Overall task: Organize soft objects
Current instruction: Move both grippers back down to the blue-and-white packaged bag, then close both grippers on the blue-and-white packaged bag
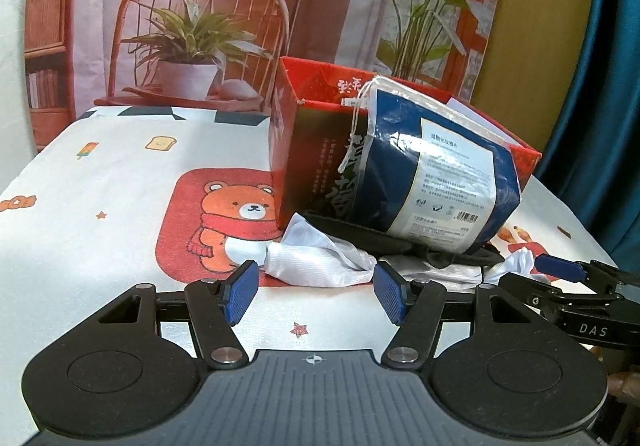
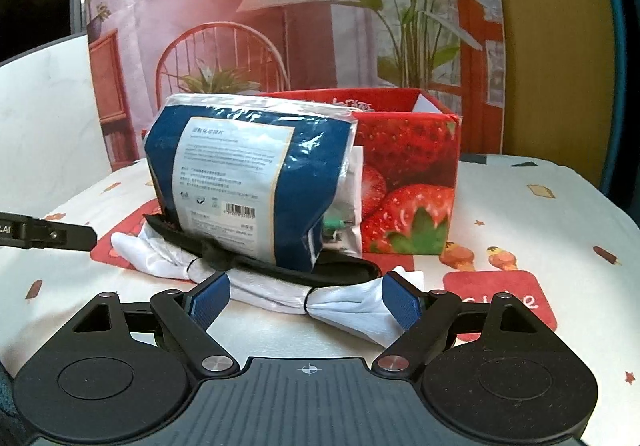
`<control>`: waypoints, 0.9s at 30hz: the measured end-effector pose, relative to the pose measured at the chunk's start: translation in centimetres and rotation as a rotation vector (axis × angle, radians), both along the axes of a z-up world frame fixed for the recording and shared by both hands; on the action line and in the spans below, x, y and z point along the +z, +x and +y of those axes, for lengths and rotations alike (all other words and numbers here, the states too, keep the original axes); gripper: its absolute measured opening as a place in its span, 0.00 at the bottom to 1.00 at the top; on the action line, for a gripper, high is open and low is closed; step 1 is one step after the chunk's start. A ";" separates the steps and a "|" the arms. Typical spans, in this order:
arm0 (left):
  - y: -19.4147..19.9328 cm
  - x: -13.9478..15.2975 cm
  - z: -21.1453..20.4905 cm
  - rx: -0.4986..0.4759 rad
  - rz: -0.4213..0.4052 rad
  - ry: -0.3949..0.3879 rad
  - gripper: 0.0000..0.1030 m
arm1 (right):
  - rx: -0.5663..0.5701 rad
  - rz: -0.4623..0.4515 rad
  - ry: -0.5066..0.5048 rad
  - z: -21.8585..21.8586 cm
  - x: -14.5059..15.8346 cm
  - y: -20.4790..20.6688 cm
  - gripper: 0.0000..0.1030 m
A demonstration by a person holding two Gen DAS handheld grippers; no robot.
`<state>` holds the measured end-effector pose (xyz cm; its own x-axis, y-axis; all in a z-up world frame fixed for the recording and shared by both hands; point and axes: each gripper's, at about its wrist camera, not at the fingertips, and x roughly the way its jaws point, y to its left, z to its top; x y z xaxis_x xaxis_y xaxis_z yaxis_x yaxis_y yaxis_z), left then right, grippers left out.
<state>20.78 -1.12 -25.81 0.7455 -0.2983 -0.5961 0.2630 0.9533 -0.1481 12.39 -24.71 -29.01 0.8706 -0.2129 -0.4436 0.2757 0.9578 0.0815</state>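
Observation:
A white cloth bundle (image 1: 316,262) (image 2: 344,304), tied off near both ends, lies on the printed tablecloth. A black soft band (image 1: 360,234) (image 2: 340,270) rests on it. On the band, a blue-and-white plastic pack (image 1: 436,170) (image 2: 248,182) leans against the red strawberry box (image 1: 304,150) (image 2: 408,174). My left gripper (image 1: 316,292) is open, its blue pads either side of the cloth's left end without pressing it. My right gripper (image 2: 306,302) is open around the cloth's other end. Each gripper shows in the other's view, the right gripper (image 1: 560,270) and the left gripper (image 2: 48,234).
The tablecloth (image 1: 120,186) carries a bear print and small icons. A printed backdrop (image 1: 200,6) with a chair and plants hangs behind the table. A blue curtain (image 1: 600,126) hangs at the right. Something white (image 2: 422,102) sticks up inside the box.

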 end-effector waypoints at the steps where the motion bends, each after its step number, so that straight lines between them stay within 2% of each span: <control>1: 0.0 -0.1 0.0 -0.001 0.001 0.000 0.64 | 0.002 0.001 0.003 0.0 0.0 0.0 0.78; 16: 0.7 -0.8 -0.8 -0.003 0.026 0.000 0.64 | 0.014 0.026 0.015 -0.4 -0.9 0.7 0.78; 27: 2.4 -0.5 -2.8 -0.077 0.003 -0.005 0.64 | 0.025 0.030 -0.024 -0.9 -0.9 2.1 0.76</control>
<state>23.22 -3.94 -26.30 0.7182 -0.3579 -0.5967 0.3353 0.9294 -0.1539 14.49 -25.65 -29.94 0.8622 -0.2017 -0.4648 0.2534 0.9660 0.0509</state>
